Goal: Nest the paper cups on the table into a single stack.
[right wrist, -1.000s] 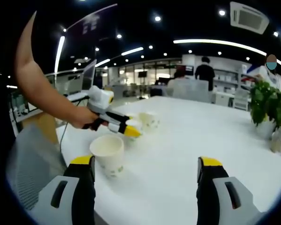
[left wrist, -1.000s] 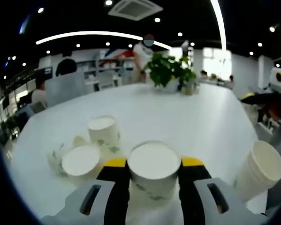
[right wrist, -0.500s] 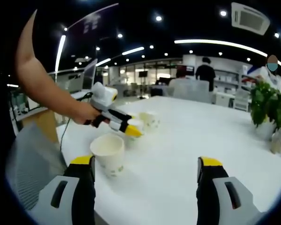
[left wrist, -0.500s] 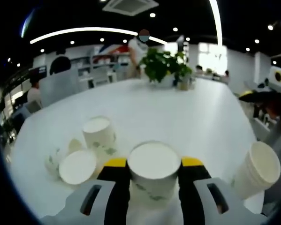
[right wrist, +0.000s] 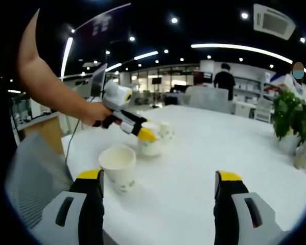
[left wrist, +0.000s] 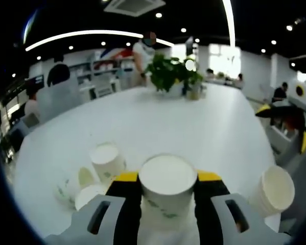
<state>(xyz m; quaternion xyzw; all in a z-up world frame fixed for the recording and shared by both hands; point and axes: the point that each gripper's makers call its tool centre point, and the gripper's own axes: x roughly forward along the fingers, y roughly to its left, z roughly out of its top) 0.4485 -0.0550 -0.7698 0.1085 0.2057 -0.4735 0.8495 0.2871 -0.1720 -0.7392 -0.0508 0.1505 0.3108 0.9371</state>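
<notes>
Carrying a paper cup [left wrist: 167, 186] clamped in my left gripper [left wrist: 167, 190], I am aiming squarely over the nested stack [right wrist: 118, 167]. My right gripper [right wrist: 159, 185] is waiting near it, jaws apart.

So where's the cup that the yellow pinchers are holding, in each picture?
Left gripper view: the held cup sits bottom centre, gripped between the left gripper and its yellow-tipped jaws.
Right gripper view: the same cup is left of centre, lifted above the table.
Shared landmark: the potted plant at the table's far end.

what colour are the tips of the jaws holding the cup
Yellow, on black jaws, either side of the white cup in the left gripper. Clearest in the left gripper view.
</notes>
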